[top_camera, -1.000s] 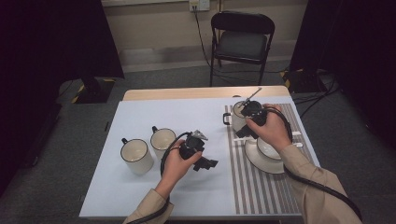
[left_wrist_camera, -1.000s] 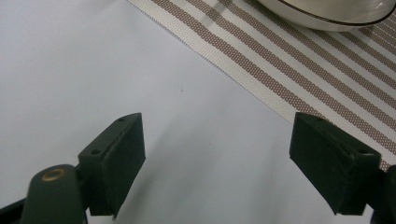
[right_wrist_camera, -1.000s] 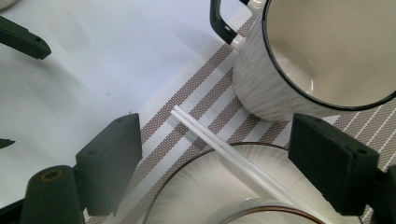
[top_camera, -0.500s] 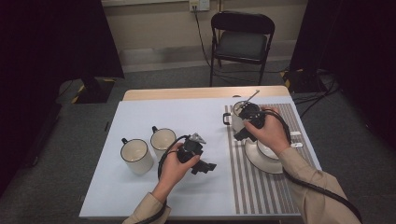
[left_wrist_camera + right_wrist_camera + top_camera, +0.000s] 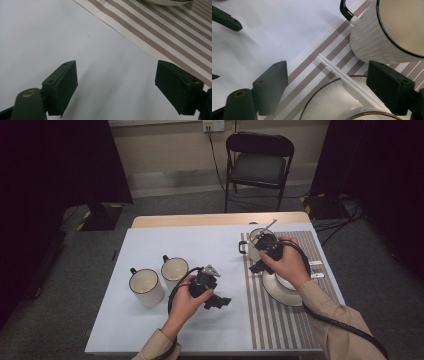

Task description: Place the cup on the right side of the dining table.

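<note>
At the table's near side, the left gripper (image 5: 216, 301) rests low over the white cloth (image 5: 150, 325), jaws wide apart and empty. Farther right, the right gripper (image 5: 327, 85), jaws also spread, hovers above white chopsticks (image 5: 347, 80) lying across a plate (image 5: 280, 292) on the striped mat (image 5: 270, 325). A mug (image 5: 387, 32) stands just beyond.

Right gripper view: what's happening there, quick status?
Right gripper open above white chopsticks leaning on the brown-rimmed white plate. Black-rimmed cream mug close beside. Left gripper open over bare table.
</note>
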The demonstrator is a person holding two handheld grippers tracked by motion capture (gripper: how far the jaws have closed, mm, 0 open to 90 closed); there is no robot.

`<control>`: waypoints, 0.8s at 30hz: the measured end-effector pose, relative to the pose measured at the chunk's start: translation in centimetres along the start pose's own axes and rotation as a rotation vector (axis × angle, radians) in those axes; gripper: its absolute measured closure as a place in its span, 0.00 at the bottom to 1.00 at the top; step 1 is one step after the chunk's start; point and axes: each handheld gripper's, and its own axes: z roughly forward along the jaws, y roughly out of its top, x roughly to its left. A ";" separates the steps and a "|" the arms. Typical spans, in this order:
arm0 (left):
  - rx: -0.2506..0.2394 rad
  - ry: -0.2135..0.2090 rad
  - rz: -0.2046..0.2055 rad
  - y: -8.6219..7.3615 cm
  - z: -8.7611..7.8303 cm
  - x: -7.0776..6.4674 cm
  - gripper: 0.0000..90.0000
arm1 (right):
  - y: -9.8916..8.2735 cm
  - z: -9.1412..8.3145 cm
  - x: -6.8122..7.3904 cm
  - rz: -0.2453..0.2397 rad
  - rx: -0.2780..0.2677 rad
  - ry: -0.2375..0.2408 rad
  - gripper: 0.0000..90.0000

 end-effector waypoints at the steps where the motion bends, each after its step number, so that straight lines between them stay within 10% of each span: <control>1: -0.005 -0.001 -0.004 -0.1 0.0 -0.1 0.20 | 0.0 0.0 0.1 -0.002 0.002 -0.004 0.19; 24: 0.020 0.009 0.015 -1.4 -0.9 -0.7 0.20 | -0.8 0.2 1.4 -0.041 0.002 0.029 0.19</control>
